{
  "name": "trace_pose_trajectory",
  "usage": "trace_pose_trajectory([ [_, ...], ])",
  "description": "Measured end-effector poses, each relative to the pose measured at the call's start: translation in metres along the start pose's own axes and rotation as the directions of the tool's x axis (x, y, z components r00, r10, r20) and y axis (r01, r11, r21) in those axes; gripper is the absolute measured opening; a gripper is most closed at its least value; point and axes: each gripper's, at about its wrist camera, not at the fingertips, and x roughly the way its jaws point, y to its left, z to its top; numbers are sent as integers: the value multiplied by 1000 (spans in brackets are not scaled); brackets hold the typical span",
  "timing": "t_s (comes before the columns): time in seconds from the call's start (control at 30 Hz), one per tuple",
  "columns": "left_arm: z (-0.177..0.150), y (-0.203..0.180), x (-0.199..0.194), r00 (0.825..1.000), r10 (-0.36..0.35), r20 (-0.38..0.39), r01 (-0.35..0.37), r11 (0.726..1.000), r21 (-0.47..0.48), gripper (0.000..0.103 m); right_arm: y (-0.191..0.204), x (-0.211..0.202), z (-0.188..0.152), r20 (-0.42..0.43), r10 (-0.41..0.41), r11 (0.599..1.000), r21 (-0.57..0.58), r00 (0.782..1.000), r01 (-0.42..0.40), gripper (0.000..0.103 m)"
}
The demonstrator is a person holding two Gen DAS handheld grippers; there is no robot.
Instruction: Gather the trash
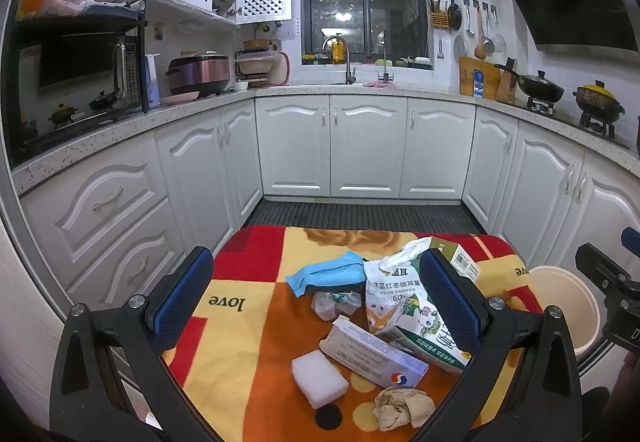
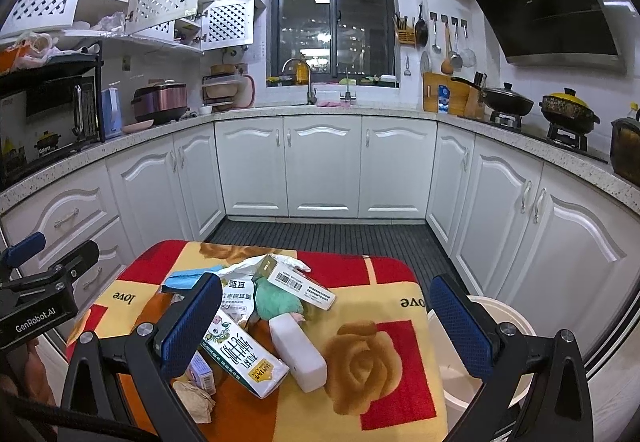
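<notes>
a heap of trash is lying mid-frame on the rose-patterned blanket: white foam block, crumpled brown paper, milk carton, blue packet. the white bin is standing at lower right. left gripper and right gripper are hovering with jaws spread wide, holding nothing.

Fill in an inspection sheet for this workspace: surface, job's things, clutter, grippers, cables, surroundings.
Surface: patterned blanket covers the table.
Job's things: foam block, crumpled brown paper, white box, milk carton, printed bag, blue packet; white bin beside the table.
Clutter: green fluffy thing among the trash.
Grippers: left hand-held gripper open, empty; right hand-held gripper open, empty.
Cables: nothing seen.
Surroundings: white cabinets, sink tap, stove pots.
</notes>
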Motion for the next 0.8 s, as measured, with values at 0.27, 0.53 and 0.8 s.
trace_pose_trajectory([
  [0.27,1,2,3,1000,6,8,-6,1000,-6,102,6,6,-4,-15,1,999,-36,1000,-1,103],
  [0.53,1,5,9,1000,2,-2,-2,1000,-17,102,7,12,-5,-29,12,999,-31,1000,-13,103],
  [0.8,3,13,8,1000,-17,-10,17,1000,-26,102,6,17,-7,-45,13,999,-29,999,-14,103],
])
